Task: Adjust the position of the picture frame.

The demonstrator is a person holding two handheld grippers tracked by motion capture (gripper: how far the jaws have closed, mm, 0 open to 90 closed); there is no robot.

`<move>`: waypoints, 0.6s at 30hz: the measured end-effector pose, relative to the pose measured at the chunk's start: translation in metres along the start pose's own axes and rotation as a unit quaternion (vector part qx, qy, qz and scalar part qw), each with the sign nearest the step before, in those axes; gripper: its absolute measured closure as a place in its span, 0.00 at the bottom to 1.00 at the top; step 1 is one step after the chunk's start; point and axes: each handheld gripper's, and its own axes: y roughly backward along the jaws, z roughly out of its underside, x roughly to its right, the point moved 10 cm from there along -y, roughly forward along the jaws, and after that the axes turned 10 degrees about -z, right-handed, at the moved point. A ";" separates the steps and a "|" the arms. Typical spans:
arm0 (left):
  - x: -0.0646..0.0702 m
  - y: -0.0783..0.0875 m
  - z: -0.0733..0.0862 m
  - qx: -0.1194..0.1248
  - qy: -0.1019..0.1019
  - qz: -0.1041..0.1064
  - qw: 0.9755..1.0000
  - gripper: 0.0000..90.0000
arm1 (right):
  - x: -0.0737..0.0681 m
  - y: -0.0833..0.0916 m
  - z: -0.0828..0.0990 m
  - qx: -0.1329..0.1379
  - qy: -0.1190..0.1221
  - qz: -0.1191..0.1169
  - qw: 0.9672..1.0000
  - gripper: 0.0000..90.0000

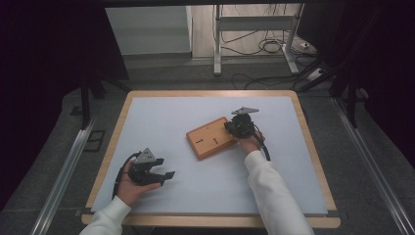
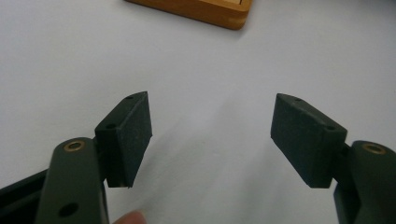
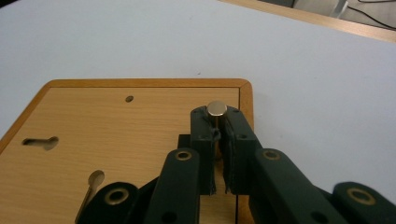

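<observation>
A flat wooden board [image 1: 210, 138] with keyhole slots lies near the middle of the white table mat. My right gripper [image 1: 240, 126] sits at the board's right end, shut on a small metal pin [image 3: 216, 109] whose round shiny top sticks up between the jaws over the board [image 3: 102, 130] near its far right corner. My left gripper [image 1: 164, 176] rests low at the front left of the mat, open with nothing between its pads [image 2: 135, 130]. A corner of the board [image 2: 219, 11] shows at the top of the left gripper view.
The white mat [image 1: 161, 112] covers a wooden table with a raised rim [image 1: 117, 122]. The board has a keyhole slot [image 3: 39, 141], a small round hole [image 3: 129, 99] and another slot [image 3: 93, 179]. Metal frame legs and cables [image 1: 264, 46] lie beyond the table.
</observation>
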 end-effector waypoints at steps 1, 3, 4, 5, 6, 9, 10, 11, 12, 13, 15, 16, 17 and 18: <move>0.000 0.000 0.000 0.000 0.000 0.000 1.000 0.32 | -0.003 0.004 0.002 0.004 0.005 -0.006 1.000 0.93; 0.000 0.000 0.000 -0.001 -0.002 -0.001 1.000 0.32 | -0.004 0.005 0.003 0.005 0.005 -0.009 1.000 0.93; 0.000 0.000 0.000 0.000 0.001 0.000 1.000 0.32 | -0.007 0.009 0.005 0.008 0.006 -0.013 1.000 0.93; 0.000 0.000 0.000 0.000 0.001 0.000 1.000 0.32 | -0.007 0.009 0.005 0.008 0.006 -0.013 1.000 0.93; 0.001 0.000 0.000 0.000 0.001 -0.001 1.000 0.32 | -0.008 0.010 0.005 0.012 0.006 -0.017 1.000 0.93; 0.001 0.000 0.000 0.001 0.001 0.000 1.000 0.32 | -0.015 0.018 0.012 0.014 0.010 -0.029 0.999 0.93; 0.001 0.000 0.000 0.001 0.001 0.000 1.000 0.32 | -0.015 0.018 0.012 0.014 0.010 -0.029 0.999 0.93; 0.001 0.000 0.000 0.000 0.001 0.000 1.000 0.32 | -0.018 0.021 0.014 0.014 0.010 -0.033 0.999 0.93; 0.001 0.000 0.000 0.001 0.001 0.000 1.000 0.32 | -0.020 0.023 0.016 0.015 0.010 -0.037 0.999 0.93; 0.001 0.000 0.000 -0.001 -0.003 0.000 1.000 0.32 | -0.026 0.027 0.022 0.012 0.011 -0.045 0.999 0.93; 0.001 0.000 0.000 -0.002 -0.003 0.000 1.000 0.32 | -0.029 0.029 0.025 0.012 0.011 -0.048 0.999 0.93; 0.002 0.000 0.000 0.000 -0.001 0.001 1.000 0.32 | -0.036 0.033 0.031 0.008 0.012 -0.055 0.998 0.93; 0.002 0.000 0.000 0.000 -0.001 0.001 1.000 0.32 | -0.036 0.033 0.031 0.008 0.012 -0.055 0.998 0.93; 0.002 0.000 0.000 0.000 -0.001 0.000 1.000 0.32 | -0.039 0.036 0.033 0.006 0.014 -0.058 0.998 0.93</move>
